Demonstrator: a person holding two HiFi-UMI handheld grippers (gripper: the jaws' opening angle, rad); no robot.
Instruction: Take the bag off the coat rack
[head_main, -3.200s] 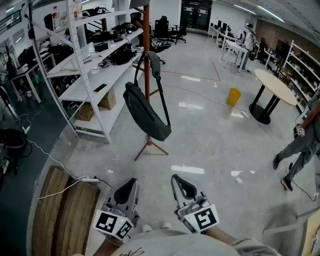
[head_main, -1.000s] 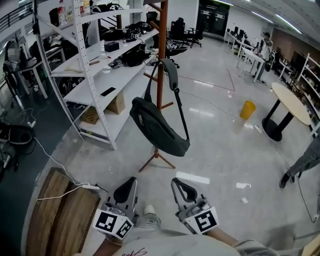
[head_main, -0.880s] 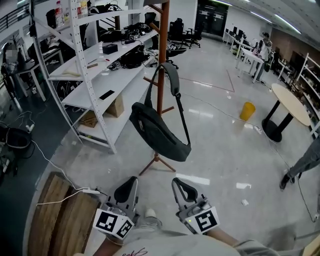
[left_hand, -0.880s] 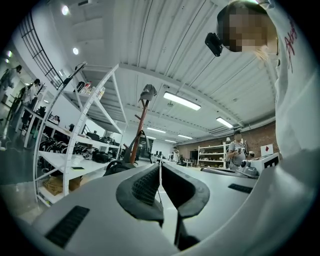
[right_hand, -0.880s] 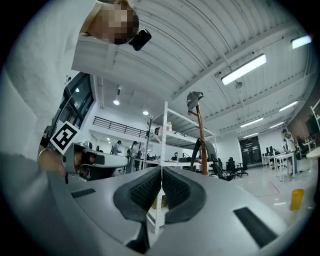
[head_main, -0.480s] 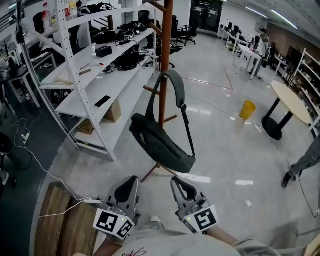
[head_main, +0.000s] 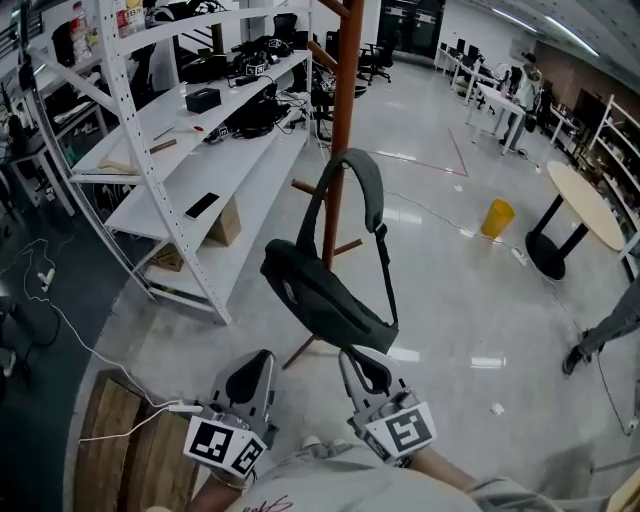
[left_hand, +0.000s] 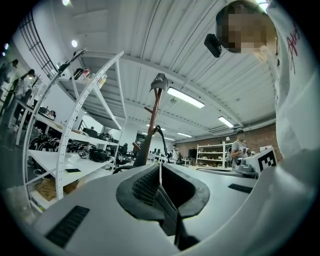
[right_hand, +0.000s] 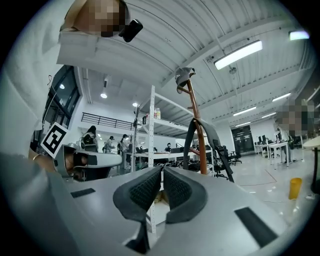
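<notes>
A dark grey sling bag (head_main: 322, 299) hangs by its padded strap (head_main: 368, 188) from a peg of the brown coat rack (head_main: 342, 120). Its body slants down to just beyond my grippers. My left gripper (head_main: 252, 372) is shut and empty, left of the bag's lower end. My right gripper (head_main: 362, 368) is also shut and empty, right under the bag's low end; whether it touches I cannot tell. In the left gripper view the shut jaws (left_hand: 160, 170) point at the rack (left_hand: 151, 125). The right gripper view shows shut jaws (right_hand: 162, 172), with the strap (right_hand: 212, 137) looped over the pole (right_hand: 198, 140) ahead.
White shelving (head_main: 205, 150) loaded with gear stands left of the rack. A wooden pallet (head_main: 125, 445) and a floor cable (head_main: 90, 345) lie at lower left. A round table (head_main: 588, 200), a yellow bin (head_main: 497, 216) and a person's leg (head_main: 605, 330) are off to the right.
I have come closer to the rack: the bag looms larger and now hangs just ahead of both grippers. Both stay shut and empty.
</notes>
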